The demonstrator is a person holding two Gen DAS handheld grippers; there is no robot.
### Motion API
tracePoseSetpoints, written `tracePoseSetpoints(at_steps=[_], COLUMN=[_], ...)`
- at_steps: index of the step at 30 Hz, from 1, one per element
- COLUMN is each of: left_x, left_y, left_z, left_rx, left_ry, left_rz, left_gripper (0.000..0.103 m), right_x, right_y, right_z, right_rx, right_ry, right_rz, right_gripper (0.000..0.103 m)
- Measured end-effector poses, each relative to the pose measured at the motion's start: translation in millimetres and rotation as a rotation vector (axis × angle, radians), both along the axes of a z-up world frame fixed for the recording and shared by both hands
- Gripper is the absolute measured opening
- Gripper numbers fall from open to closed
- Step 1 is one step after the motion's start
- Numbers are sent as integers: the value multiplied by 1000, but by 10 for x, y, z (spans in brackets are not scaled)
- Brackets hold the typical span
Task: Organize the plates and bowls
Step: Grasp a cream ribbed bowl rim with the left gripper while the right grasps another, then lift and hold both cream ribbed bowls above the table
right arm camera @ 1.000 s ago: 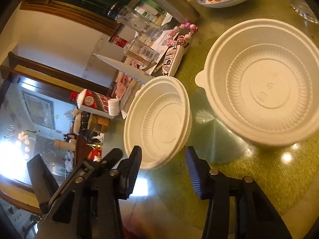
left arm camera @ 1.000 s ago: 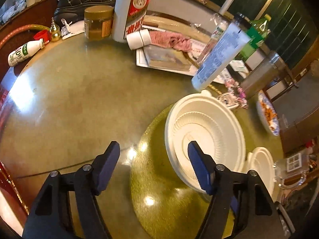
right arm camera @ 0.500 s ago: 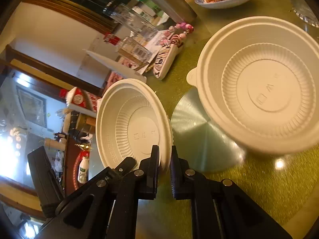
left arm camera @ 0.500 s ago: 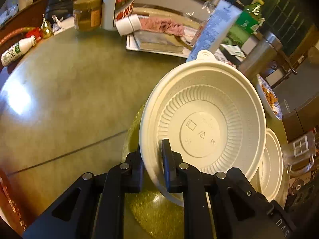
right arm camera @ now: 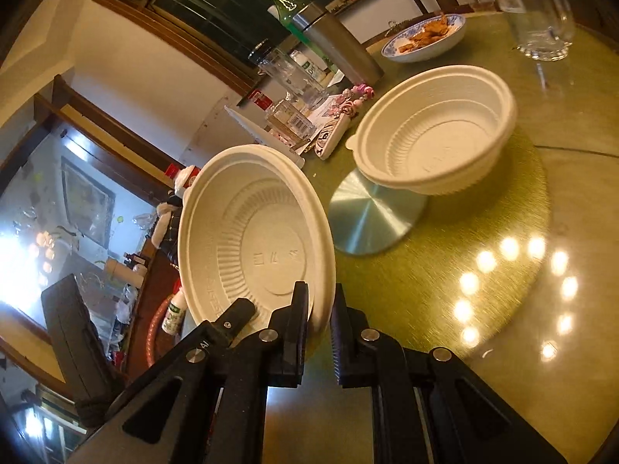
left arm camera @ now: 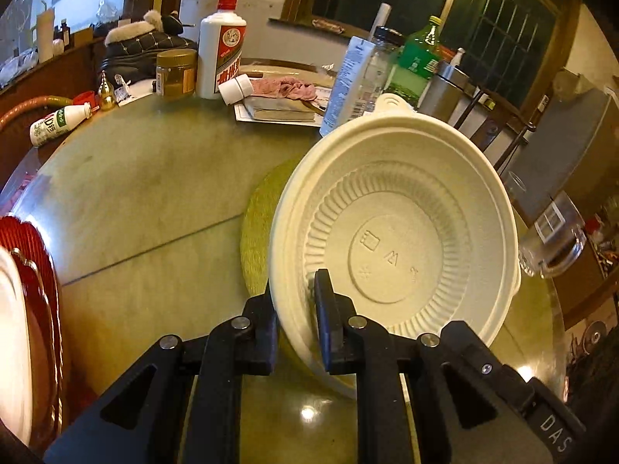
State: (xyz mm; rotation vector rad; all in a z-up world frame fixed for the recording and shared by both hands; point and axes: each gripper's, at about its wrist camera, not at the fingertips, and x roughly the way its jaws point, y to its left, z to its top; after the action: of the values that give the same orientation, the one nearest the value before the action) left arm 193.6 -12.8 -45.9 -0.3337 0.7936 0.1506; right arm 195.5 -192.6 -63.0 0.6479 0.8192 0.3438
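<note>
Whereas a second ago both claws hung spread and empty above the green round table (left arm camera: 147, 201), each now grips something. Left gripper (left arm camera: 296, 301) is clenched on the near rim of a cream ribbed plastic bowl (left arm camera: 394, 232), tilted up at one o'clock. Right gripper (right arm camera: 321, 309) pinches a shallower cream ribbed plate (right arm camera: 255, 239) at eleven o'clock; another white bowl (right arm camera: 437, 131) sits on a silver disc (right arm camera: 367, 220) at one o'clock.
</note>
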Motion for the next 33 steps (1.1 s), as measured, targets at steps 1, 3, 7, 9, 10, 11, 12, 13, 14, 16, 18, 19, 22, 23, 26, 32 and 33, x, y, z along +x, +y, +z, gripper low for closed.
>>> tracePoseSetpoints(at_steps=[1, 3, 7, 9, 10, 11, 12, 13, 14, 16, 18, 19, 22, 23, 26, 32, 33], left_x=[-35, -65, -100, -105, -101, -97, -91, -78, -83, -100, -111, -112, -123, -129, -160, -210, -212], left_y=[-26, -54, -102, -95, -89, -84, -80, -65, -61, -63, -59, -55, -51, -54, -76, -111, -111], left_z=[-23, -41, -47, -50, -60, -74, -88, -101, -107, -115, -113, -109, -108, -99, -67, -44, -46], left_rx=[1, 9, 33, 30, 29, 25, 22, 15, 10, 7, 7, 7, 5, 9, 25, 50, 51], left_ry=[-9, -23, -60, -65, -65, -64, -59, -53, -53, -56, -61, -63, -65, -70, -88, -116, -118], left_rz=[-4, -6, -12, -14, -17, -17, -18, -22, -23, -24, -23, -21, -20, -19, -11, -3, -1], left_gripper=[15, 15, 16, 15, 15, 16, 16, 16, 16, 16, 16, 16, 16, 16, 16, 16, 16], right_x=[-17, -77, -93, -89, -79, -75, -72, -77, -75, -80, -92, -104, -108, -113, -117, -142, -148], right_y=[-21, -51, -78, -72, -79, -74, -73, -74, -74, -73, -60, -54, -42, -40, -31, -30, -31], right_z=[6, 10, 2, -3, -12, -16, -24, -32, -38, -41, -27, -23, -13, -10, 5, 32, 31], right_rx=[-5, -17, -32, -41, -42, -46, -50, -56, -57, -54, -63, -65, -66, -67, -72, -82, -84], right_ry=[-5, -20, -43, -55, -58, -60, -61, -61, -60, -58, -66, -68, -71, -72, -81, -100, -101], right_rz=[-1, -11, -22, -18, -17, -17, -16, -16, -16, -12, -8, -7, -5, -4, -4, -11, -11], right_gripper=[10, 10, 10, 10, 10, 10, 10, 10, 10, 10, 10, 10, 10, 10, 10, 11, 11])
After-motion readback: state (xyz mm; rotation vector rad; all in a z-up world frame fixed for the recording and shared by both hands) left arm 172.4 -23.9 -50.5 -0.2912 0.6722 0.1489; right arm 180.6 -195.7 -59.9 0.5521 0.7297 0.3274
